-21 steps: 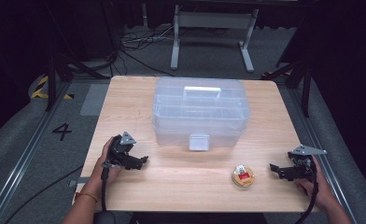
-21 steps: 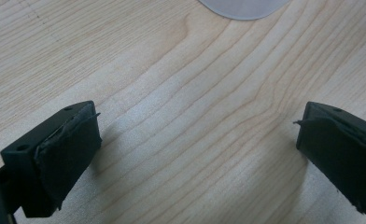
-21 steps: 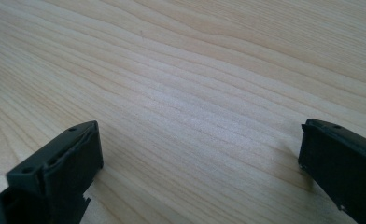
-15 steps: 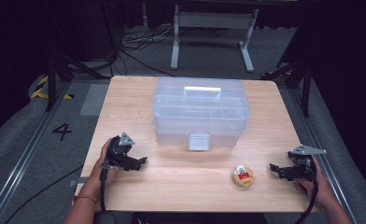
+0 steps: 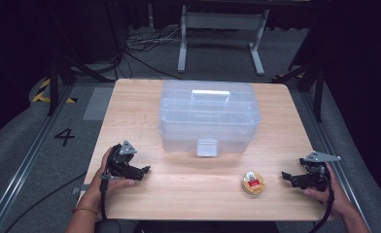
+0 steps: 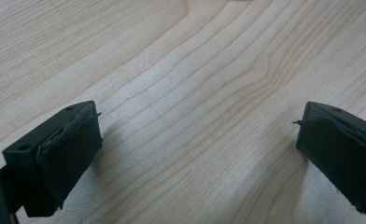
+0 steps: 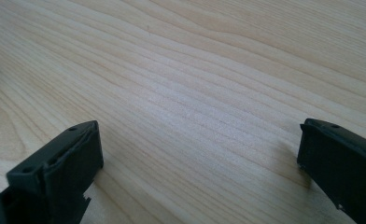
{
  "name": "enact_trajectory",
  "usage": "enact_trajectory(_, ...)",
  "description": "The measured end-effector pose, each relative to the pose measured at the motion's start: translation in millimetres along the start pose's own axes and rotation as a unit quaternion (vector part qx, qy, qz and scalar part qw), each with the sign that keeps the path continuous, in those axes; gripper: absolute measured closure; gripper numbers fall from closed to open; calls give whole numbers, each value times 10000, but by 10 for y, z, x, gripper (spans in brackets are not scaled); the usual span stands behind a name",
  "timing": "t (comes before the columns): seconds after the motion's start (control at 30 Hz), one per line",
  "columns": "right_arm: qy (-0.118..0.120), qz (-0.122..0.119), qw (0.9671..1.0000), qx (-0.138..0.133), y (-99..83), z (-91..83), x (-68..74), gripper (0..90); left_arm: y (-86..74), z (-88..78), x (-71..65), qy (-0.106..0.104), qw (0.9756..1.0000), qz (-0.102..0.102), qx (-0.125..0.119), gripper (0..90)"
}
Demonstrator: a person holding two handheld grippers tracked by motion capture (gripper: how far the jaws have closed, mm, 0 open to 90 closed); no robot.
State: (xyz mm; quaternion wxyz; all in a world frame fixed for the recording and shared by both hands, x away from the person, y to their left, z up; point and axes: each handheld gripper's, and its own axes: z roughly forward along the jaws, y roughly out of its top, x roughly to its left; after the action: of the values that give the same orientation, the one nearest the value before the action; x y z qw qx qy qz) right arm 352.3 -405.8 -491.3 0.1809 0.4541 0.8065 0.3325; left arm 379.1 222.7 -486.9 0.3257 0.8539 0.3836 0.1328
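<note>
Wooden desk (image 5: 179,194) | near edge: round tin (image 5: 252,183) lies just inward of our right gripper (image 5: 289,177), far from left gripper (image 5: 142,171) | both jaws released, empty.

Small round tin (image 5: 252,183) label too small to read, clear box (image 5: 209,116) contents indistinct

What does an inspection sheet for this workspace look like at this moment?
Surface: light wooden table, bare between each gripper's jaws.
Job's things: clear plastic storage box, lid closed, white latch facing the person; small round tin in front of it, apart from both grippers.
Clutter: nothing seen.
Grippers: left gripper and right gripper low over the table's near corners, jaws wide open, holding nothing.
Cables: one trails from each gripper; more on the floor behind.
Surroundings: grey floor marked 4, metal stand legs.
</note>
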Motion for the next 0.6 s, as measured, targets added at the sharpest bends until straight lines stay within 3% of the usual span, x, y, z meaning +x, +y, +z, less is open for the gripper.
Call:
enact_trajectory(0.23, 21, -5, 10000, 15, -7, -16, -31, 28, -1, -2, 3, 7, 10000, 25, -1, 4)
enact_trajectory(0.33, 38, 21, 9999, -132, -16, -49, -48, 167, -1, -2, 4, 6, 10000, 25, -1, 4)
enact_trajectory(0.6, 158, 128, 9991, -383, -13, -157, -101, 180, -1, -3, -2, 27, 10000, 4, -1, 5)
